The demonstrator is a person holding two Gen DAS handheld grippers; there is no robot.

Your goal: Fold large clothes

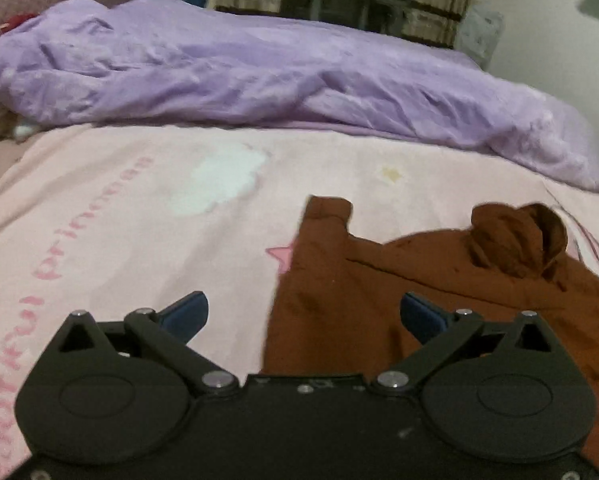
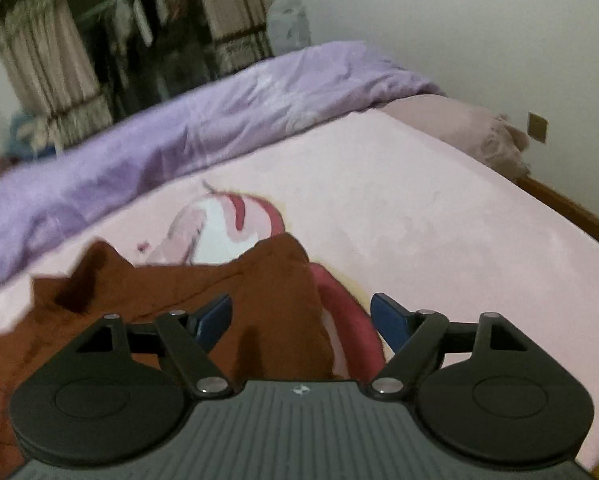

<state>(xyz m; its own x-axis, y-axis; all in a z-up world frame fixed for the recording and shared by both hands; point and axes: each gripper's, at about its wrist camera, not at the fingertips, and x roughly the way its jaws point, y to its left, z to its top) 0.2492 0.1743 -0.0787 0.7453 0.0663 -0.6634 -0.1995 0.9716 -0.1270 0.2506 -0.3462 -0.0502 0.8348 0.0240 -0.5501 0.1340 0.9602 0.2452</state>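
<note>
A rust-brown garment [image 1: 363,280] lies on the pink printed bed sheet [image 1: 119,220]. In the left wrist view its left edge runs between my blue fingertips, and a bunched lump of the cloth rises at the right. My left gripper [image 1: 304,316] is open above that edge, pads clear of the cloth. In the right wrist view the brown garment [image 2: 259,292] shows a raised right corner lying between the fingers. My right gripper [image 2: 301,320] is open over it, holding nothing.
A crumpled lilac duvet [image 1: 259,72] lies along the far side of the bed. A dusty pink pillow [image 2: 459,120] sits at the far right corner, a wooden bed frame [image 2: 571,208] beside the wall. Curtains and a dark clothes rack [image 2: 139,40] stand behind.
</note>
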